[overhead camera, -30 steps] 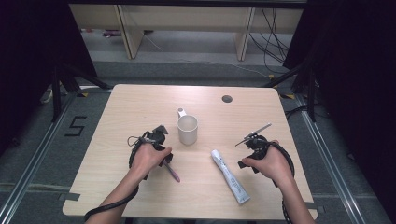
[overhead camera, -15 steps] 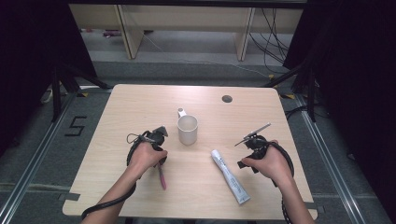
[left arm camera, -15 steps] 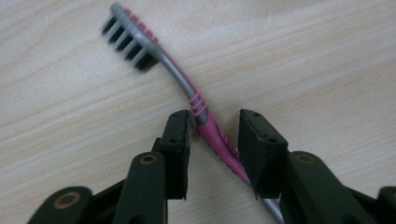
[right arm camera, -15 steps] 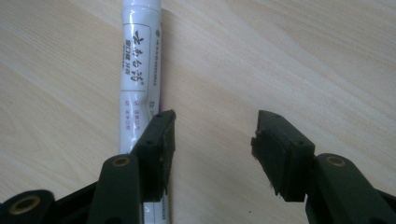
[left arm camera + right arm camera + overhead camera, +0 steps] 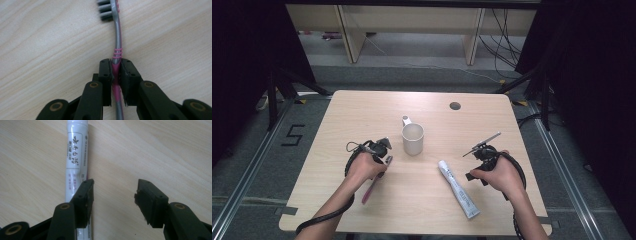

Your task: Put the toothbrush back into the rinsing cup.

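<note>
Desk (image 5: 362,110): pale wood, four edges in the high view; far half bare but for a round hole (image 5: 455,106) near the far right corner; open wood also along the left edge and the near edge
Count: one toothbrush, one toothpaste tube, one mug, two grippers
Mug (image 5: 413,138): white, upright, at the desk's middle, handle turned to the far side; well apart from both hands
Toothbrush (image 5: 117,40): pink and grey, lying flat left of centre toward the near edge, just right of the left hand; grey bristles at the end away from the jaws
Left gripper (image 5: 115,72): jaws have just been closing and now clamp the pink handle from both sides, the brush neck running straight out between them
Toothpaste tube (image 5: 76,157): white with dark print, lying flat right of centre, slanting toward the near edge
Right gripper (image 5: 113,195): jaws apart with bare wood between them; the tube lies outside the gap, passing under one jaw
</note>
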Available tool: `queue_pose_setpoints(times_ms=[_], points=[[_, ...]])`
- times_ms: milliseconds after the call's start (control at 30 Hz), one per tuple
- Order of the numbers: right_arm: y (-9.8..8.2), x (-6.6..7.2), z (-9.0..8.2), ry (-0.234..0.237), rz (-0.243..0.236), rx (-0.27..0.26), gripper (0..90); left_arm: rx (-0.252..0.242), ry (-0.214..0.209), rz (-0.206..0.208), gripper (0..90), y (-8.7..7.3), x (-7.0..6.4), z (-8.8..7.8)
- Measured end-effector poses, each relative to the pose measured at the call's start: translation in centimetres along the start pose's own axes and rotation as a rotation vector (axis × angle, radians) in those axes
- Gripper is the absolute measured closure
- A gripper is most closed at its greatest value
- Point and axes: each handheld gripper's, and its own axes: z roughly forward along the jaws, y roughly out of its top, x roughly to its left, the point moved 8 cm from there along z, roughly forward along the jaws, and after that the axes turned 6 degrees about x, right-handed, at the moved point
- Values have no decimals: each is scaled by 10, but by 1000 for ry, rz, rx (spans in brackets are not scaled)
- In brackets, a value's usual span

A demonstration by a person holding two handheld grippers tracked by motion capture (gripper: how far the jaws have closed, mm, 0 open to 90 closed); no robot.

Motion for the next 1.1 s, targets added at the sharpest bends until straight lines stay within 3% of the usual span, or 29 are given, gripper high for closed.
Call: queue_pose_setpoints(times_ms=[100,167,233,267,400,433,467,500,700,733,800,833,900,933,1000,1033,1067,1100], points=[[0,-1,0,0,-7,4,486,-23,-26,25,796,-1,-2,0],[1,-1,0,3,-28,4,486,-16,-20,43,798,-2,-1,0],[0,-1,0,1,-15,11,486,-35,-28,37,798,-2,-2,0],[0,-1,0,-2,-19,10,486,-26,-23,71,799,-3,2,-4],[0,-1,1,3,-12,8,486,-84,-32,87,800,-2,4,-13],[1,-1,0,3,-20,4,486,-108,-29,118,799,-1,6,-15],[1,-1,0,0,-6,-1,486,-123,-34,122,799,-2,6,-18],[1,-1,-1,5,0,-12,486,-148,-45,106,799,-2,5,-20],[-1,-4,1,0,17,-20,486,-280,-53,115,799,-5,13,-32],[-2,-5,1,3,14,-20,486,-302,-50,129,800,-6,15,-34],[-1,-5,2,5,6,-43,486,-355,-63,113,800,-5,15,-36],[1,-7,3,1,-19,-59,486,-378,-65,126,800,-5,16,-38],[-1,-5,3,5,8,-51,486,-425,-71,115,800,-4,17,-41],[1,-7,4,2,-7,-78,485,-437,-70,131,800,-5,19,-42],[1,-7,4,4,-1,-82,485,-487,-73,105,800,-3,20,-45],[1,-7,4,4,-1,-82,485,-487,-73,105,800,-3,20,-45],[2,-6,4,16,-1,-102,485,-534,-61,119,800,-2,23,-49],[2,-8,5,9,-12,-121,485,-534,-61,119,800,-2,23,-49]])
